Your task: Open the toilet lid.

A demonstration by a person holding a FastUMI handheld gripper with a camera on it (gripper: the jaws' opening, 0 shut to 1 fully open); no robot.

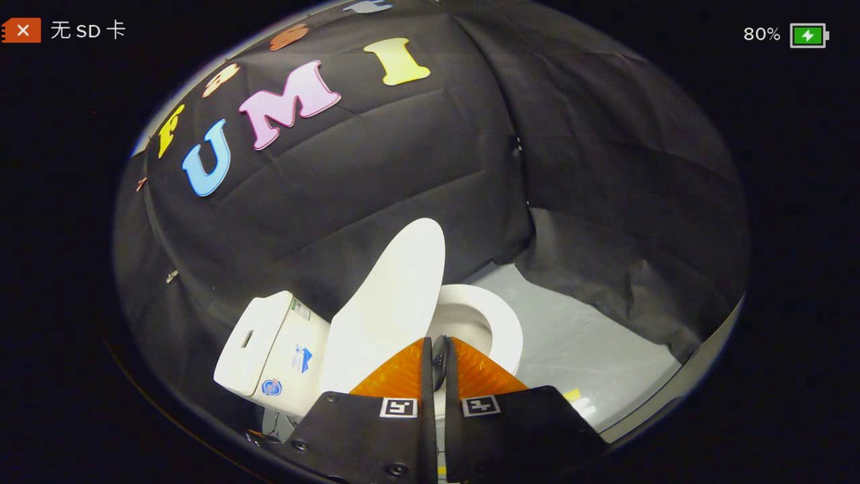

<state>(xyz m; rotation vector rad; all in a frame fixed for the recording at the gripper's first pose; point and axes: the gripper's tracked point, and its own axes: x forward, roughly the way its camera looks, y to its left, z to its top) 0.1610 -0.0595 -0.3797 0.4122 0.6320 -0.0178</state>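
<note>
Black cloth walls a booth with a grey floor (pixel 578 336). The toilet lid (pixel 393 302) stands raised beside the tank (pixel 269 343), over the bowl (pixel 494 329). Just before the bowl, the gripper (pixel 439 353) has its fingers nearly together, apparently holding nothing.

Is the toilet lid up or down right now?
Up: the lid stands raised beside the tank, bowl rim exposed. The gripper jaws are nearly closed.

black cloth wall (pixel 376 188) behind; grey floor (pixel 571 336) with yellow and white tape marks (pixel 579 401).
</note>
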